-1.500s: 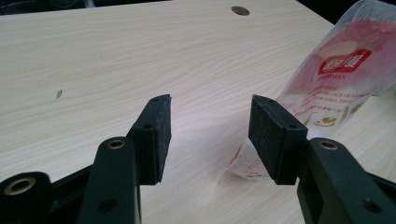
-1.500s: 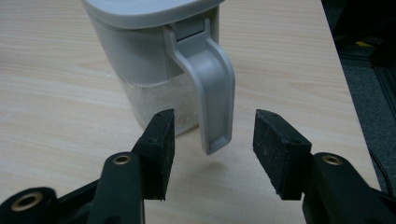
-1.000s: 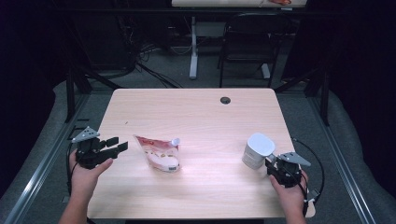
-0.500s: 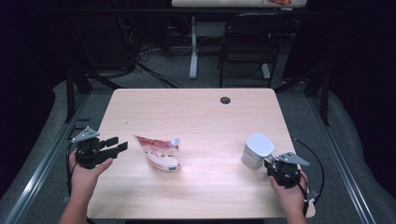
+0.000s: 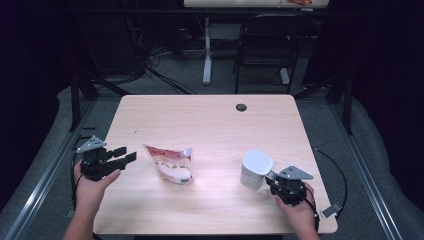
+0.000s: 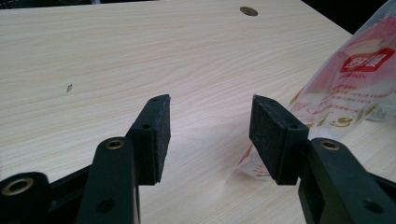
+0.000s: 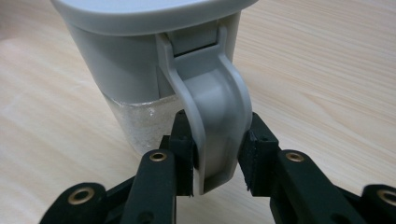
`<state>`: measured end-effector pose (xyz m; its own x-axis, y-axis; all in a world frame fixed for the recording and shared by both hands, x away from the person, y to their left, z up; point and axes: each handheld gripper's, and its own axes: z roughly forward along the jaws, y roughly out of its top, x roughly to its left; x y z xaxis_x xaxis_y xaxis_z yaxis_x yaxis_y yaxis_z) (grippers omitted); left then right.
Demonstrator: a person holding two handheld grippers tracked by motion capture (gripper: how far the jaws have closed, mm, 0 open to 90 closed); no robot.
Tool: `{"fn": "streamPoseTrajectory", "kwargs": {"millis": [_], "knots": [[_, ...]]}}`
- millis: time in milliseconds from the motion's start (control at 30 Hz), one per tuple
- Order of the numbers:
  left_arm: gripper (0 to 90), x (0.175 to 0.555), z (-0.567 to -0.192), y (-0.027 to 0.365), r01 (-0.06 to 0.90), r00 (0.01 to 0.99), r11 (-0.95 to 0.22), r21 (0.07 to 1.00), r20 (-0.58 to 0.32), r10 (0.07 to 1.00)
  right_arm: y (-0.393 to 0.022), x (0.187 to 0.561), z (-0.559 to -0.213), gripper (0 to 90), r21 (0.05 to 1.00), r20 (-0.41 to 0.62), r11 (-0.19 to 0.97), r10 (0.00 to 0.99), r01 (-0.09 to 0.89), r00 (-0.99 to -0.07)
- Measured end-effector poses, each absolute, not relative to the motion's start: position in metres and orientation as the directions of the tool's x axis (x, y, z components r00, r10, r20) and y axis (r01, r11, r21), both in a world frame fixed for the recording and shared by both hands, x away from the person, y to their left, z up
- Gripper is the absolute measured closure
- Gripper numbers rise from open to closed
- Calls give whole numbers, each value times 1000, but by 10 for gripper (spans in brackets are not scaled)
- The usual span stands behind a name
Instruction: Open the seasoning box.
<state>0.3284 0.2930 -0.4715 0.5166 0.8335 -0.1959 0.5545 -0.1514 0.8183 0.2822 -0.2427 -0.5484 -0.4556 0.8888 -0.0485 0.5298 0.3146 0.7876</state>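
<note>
A: What has moved since a second ago?

B: The right gripper (image 5: 270,176) has been closing its jaws on the jug's handle (image 7: 212,116), and they are now clamping it from both sides. The jug (image 5: 255,169) has slid a little from the desk's right edge toward the middle.

A: Where is the jug sitting?

B: It is standing upright on the desk (image 5: 205,120), near the front right corner, its grey lid (image 7: 149,11) shut.

A: And the left hand?

B: The left gripper (image 5: 123,155) is hovering at the left edge, jaws standing apart with nothing between them. A pouch (image 5: 170,162) is lying just beside it, toward the front middle, spout pointing right.
</note>
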Motion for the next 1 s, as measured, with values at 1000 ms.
{"fn": "streamPoseTrajectory", "kwargs": {"millis": [1000], "knots": [[484, 328, -471, 294, 553, 515, -152, 819, -193, 835, -199, 267, -549, 680, 768, -16, 385, 811, 512, -585]]}}
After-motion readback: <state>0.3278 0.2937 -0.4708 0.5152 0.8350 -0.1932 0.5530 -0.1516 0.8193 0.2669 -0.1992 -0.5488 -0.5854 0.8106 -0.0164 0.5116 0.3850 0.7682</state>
